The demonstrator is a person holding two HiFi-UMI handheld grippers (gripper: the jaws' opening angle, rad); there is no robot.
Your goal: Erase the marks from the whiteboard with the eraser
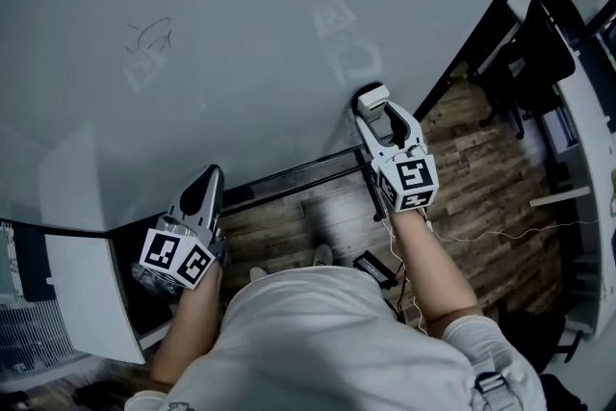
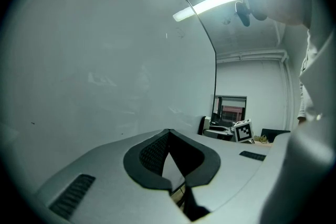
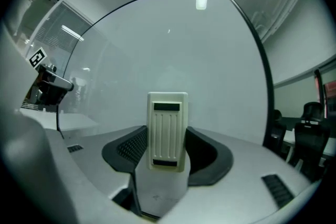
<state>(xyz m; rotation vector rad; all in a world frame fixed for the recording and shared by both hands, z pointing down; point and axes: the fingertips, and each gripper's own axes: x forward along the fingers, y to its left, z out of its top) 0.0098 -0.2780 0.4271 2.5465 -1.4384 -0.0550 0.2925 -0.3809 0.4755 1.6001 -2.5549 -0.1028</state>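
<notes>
The whiteboard (image 1: 260, 5) fills the upper head view, with a small dark scribble (image 1: 151, 36) at its upper left. My right gripper (image 1: 374, 103) is low on the board's right side, shut on a cream ribbed eraser (image 1: 372, 95). In the right gripper view the eraser (image 3: 167, 131) stands upright between the jaws, facing the board (image 3: 173, 50). My left gripper (image 1: 204, 188) hangs by the board's bottom edge, well below the scribble. In the left gripper view its jaws (image 2: 169, 136) are shut with nothing between them, beside the board (image 2: 94, 60).
The board's black stand bar (image 1: 289, 180) runs under its lower edge over a wooden floor (image 1: 481, 168). A black office chair (image 1: 534, 53) and desks stand at the right. A white panel (image 1: 87, 294) sits at the lower left. A cable (image 1: 500, 231) trails on the floor.
</notes>
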